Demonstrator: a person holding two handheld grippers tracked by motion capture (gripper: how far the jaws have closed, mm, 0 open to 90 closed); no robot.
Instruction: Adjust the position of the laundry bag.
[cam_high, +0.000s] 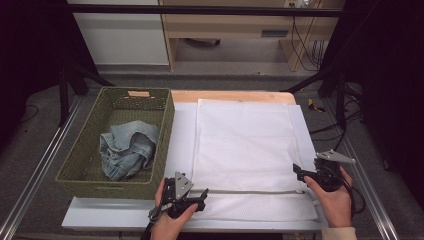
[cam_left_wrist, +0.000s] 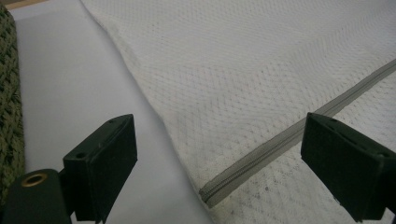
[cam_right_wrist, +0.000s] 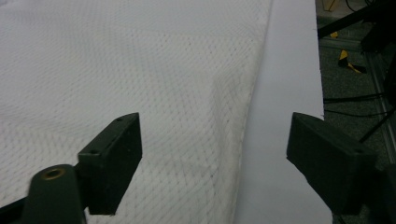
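Mesh bag (cam_high: 243, 150) beside basket (cam_high: 77, 165) (jeans (cam_high: 127, 147) inside)

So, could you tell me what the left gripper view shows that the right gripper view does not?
The left gripper view alone shows the grey zipper running across the mesh and a strip of the green woven basket at its left edge. The right gripper view alone shows the floor past the table's edge, with black cables and a yellow object. Both show the white mesh laundry bag lying flat on the white table cover, framed by that gripper's own open black jaws with nothing between them.
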